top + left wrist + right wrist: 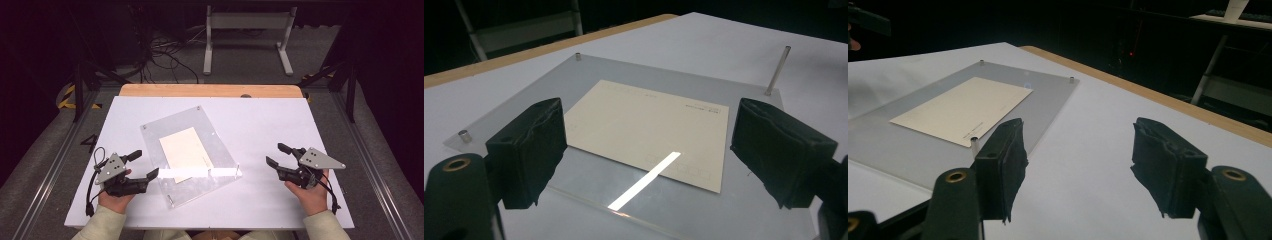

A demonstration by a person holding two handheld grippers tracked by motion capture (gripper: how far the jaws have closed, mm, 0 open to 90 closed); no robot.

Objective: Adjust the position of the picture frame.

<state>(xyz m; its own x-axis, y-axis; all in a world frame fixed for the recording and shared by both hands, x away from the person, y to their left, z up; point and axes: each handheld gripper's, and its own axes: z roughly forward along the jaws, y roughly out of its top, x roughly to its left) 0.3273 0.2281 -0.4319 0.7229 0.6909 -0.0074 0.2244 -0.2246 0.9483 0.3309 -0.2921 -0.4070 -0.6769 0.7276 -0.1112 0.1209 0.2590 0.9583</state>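
Note:
A clear acrylic plate [165,125] lies at an angle on the white table [270,120], with short metal posts at its corners. A cream card [184,151] rests flat on the plate, crossed by a bright strip of glare. My left gripper [144,164] is open at the plate's near left edge, and a hand holds it low over the table. In the left gripper view its jaws [649,125] frame the card [649,130], the plate [524,95] and a tall post [776,70], touching none of them. My right gripper [276,154] is open over bare table right of the plate. In its own view the right gripper [1080,160] has nothing between its pads, and the card [963,107] lies to the left.
A wooden strip [210,90] runs along the table's far edge. Beyond it on the floor stand a white metal frame [247,35] and loose cables [165,55]. Dark stands flank the table on both sides.

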